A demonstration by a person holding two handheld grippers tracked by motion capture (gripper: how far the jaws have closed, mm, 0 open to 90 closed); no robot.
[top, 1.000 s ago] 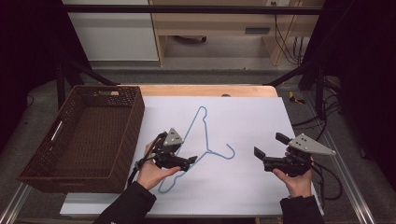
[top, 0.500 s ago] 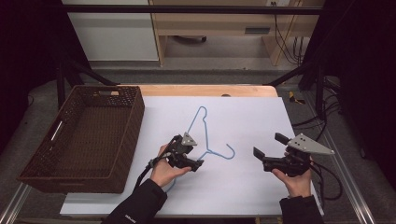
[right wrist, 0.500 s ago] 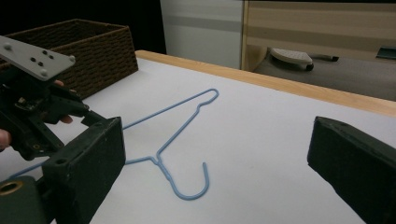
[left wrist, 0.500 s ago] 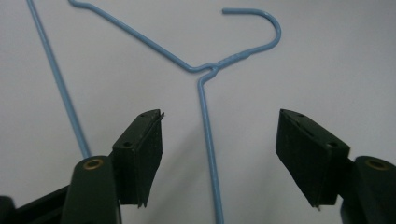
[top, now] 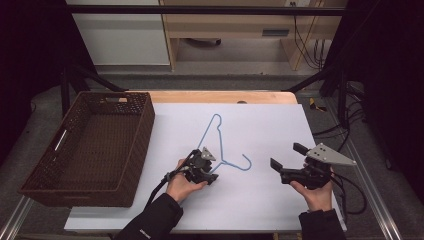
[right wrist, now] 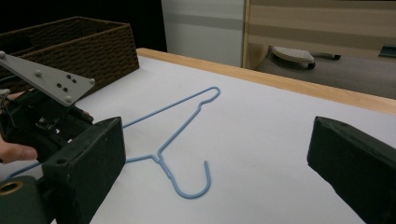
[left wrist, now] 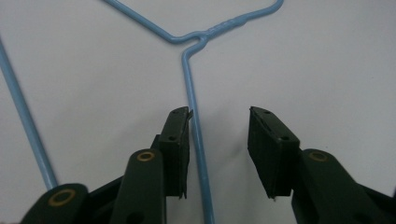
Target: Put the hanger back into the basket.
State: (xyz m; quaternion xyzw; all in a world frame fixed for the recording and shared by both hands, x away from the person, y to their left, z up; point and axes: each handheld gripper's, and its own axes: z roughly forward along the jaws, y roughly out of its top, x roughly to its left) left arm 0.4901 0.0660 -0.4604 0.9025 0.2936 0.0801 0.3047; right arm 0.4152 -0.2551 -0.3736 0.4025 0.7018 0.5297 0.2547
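Your left gripper (top: pixel 214 176) sits low on the white table sheet (top: pixel 270 130), near the middle of its near half. Its jaws have just been closing, yet they are partly open, and the pads press on nothing. In the left gripper view, a straight run of the blue wire hanger (left wrist: pixel 195 121) passes between the two black jaws. The wire lies close against the inner face of the left-hand pad (left wrist: pixel 180 154), and I cannot tell whether it touches. A clear gap separates the wire from the right-hand pad (left wrist: pixel 266 154). The hanger rests flat on the sheet.

From the high view, the hanger (top: pixel 218 145) lies near the centre of the sheet. Its triangle reaches toward the far side, and its hook (top: pixel 246 163) curls to the right, just past your left gripper.

Your right gripper (top: pixel 283 157) is well apart from the hanger, toward the near right of the sheet. Its jaws stand wide open and hold nothing. In the right gripper view, the hanger (right wrist: pixel 177 121) lies ahead between those jaws, farther off.

A dark brown wicker basket (top: pixel 135 135) stands at the left edge of the sheet, beside your left forearm.
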